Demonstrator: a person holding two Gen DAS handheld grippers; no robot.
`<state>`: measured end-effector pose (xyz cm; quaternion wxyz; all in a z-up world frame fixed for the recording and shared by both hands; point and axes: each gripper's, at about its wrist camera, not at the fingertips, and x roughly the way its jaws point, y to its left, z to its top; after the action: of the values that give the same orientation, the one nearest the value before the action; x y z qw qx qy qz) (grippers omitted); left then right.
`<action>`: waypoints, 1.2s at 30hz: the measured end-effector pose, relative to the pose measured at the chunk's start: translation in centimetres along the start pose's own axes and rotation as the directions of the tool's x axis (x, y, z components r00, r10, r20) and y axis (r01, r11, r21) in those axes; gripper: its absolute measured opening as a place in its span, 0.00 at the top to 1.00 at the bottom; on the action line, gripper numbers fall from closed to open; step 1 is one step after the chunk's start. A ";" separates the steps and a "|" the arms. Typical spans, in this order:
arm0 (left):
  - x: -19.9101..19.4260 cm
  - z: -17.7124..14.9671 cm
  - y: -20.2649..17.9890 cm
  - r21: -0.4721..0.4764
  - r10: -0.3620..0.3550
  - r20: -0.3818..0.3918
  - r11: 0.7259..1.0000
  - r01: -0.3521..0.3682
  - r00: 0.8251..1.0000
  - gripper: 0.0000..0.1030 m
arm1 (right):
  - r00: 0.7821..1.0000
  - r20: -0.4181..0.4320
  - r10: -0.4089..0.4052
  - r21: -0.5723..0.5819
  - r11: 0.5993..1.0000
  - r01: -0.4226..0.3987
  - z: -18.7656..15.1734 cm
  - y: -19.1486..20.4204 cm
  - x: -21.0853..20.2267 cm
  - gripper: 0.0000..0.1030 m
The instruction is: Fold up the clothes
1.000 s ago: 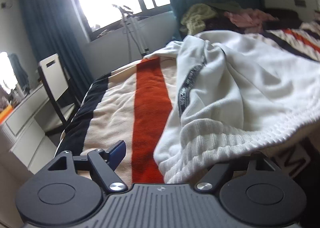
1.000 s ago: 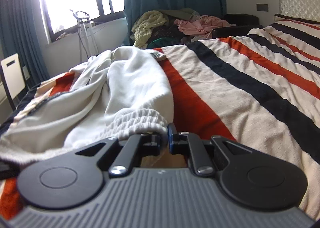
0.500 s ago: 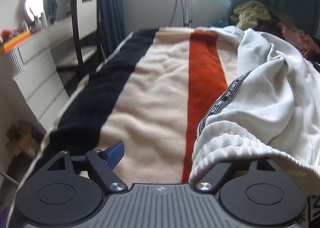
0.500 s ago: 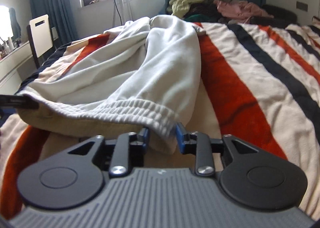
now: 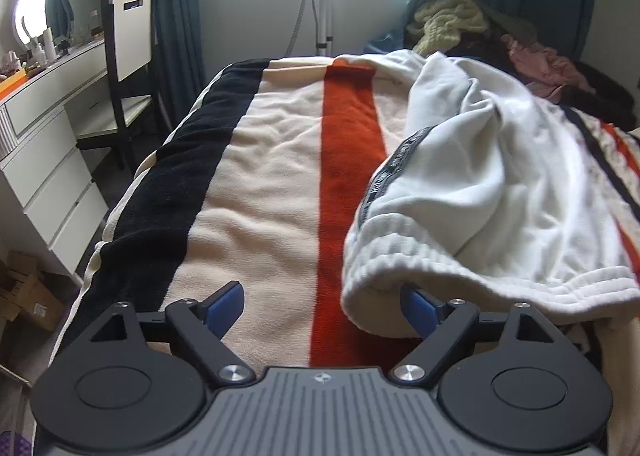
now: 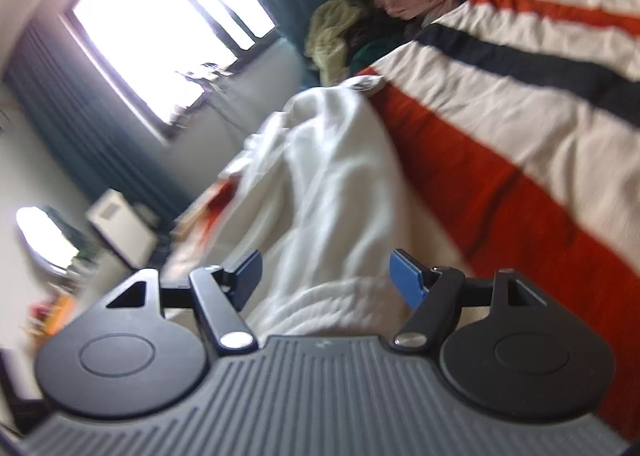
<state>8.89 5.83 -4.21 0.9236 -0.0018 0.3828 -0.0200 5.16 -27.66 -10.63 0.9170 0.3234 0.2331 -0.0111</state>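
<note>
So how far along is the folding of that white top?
Barely begun. The white sweatshirt lies rumpled on the striped blanket, no neat fold visible. Both the left gripper and right gripper are open, holding nothing. Folding it, plus the clothes pile behind, remains.

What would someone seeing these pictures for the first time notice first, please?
A crumpled white garment with a ribbed hem lies on the right side of the striped blanket, whose orange band runs up the middle. Both the left gripper and the right gripper are open at that hem. Behind the bed, a heap of clothes sits against the dark curtain.
</note>
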 end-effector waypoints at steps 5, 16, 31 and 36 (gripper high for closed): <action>-0.2 -0.1 -1.6 0.057 -0.094 0.009 0.994 0.093 0.996 0.10 | 0.989 -0.093 -0.117 -0.036 0.993 0.114 0.1 -1.0 3.8 0.29; 4.4 2.8 1.7 -0.138 -0.199 0.088 0.968 0.209 0.976 0.02 | 0.981 -0.178 -0.082 0.134 0.985 0.107 -1.5 -3.3 3.9 0.29; 10.1 1.4 1.8 -0.223 -0.270 -0.068 0.943 0.249 0.961 0.42 | 0.993 -0.063 0.096 0.355 0.932 -0.067 -1.0 -4.4 2.9 0.29; 9.1 1.8 1.9 -0.209 -0.268 -0.056 0.945 0.251 0.962 0.61 | 0.984 -0.166 0.060 0.339 0.941 0.000 -1.3 -4.9 4.4 0.33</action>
<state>16.69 7.35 -9.37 0.8912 -0.1441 0.4176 -0.1028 7.72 -30.24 -16.30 0.8244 0.4788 0.3017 -0.0086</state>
